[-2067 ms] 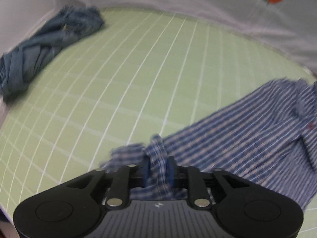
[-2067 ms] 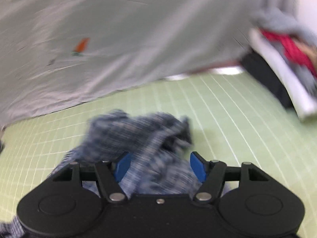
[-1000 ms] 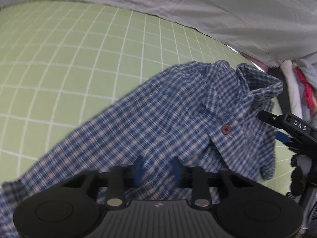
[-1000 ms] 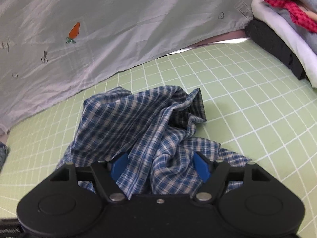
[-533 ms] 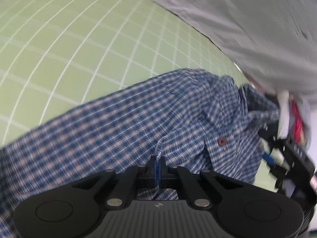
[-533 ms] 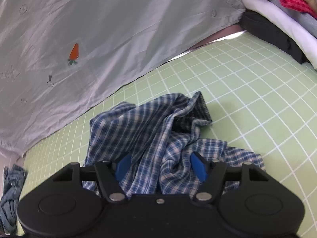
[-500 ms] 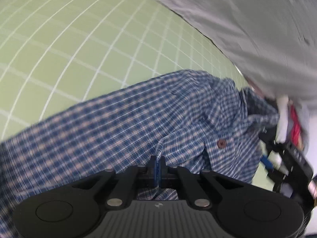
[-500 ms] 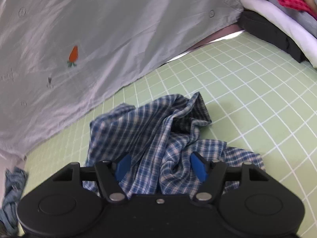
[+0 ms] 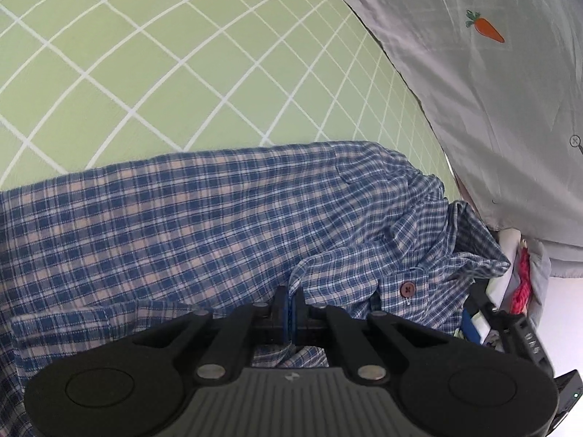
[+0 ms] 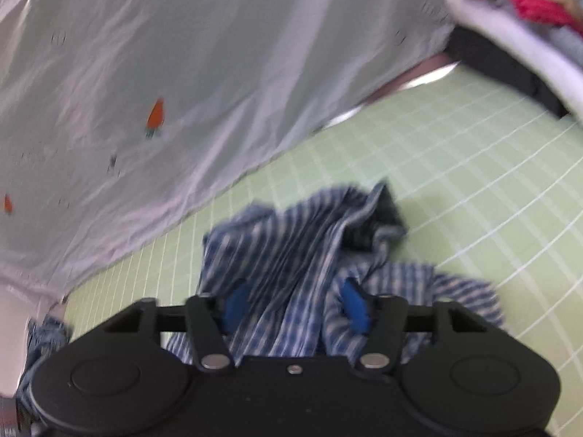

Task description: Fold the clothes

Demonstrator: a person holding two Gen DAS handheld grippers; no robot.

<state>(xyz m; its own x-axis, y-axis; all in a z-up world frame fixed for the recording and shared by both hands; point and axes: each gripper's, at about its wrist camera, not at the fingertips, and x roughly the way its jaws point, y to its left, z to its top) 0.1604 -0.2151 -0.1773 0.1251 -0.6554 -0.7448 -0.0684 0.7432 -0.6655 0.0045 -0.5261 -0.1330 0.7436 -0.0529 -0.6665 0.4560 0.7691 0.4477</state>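
One blue plaid shirt (image 9: 226,225) lay crumpled on my green grid mat (image 9: 153,54). My left gripper (image 9: 290,307) pinched a fold near its one visible maroon button (image 9: 407,288); my right gripper (image 10: 293,307) was closing, jaws apart around cloth. No legible writing.

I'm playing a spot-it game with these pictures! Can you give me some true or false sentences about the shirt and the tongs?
1. The left tongs are shut on a fold of the checked shirt. True.
2. The shirt is red with white dots. False: it is blue and white checked.
3. The shirt lies on a green mat with white grid lines. True.
4. The right tongs are squeezed fully shut. False: their blue pads stand apart with shirt cloth between them; they have just been closing.
5. The grey sheet has little carrots on it. True.
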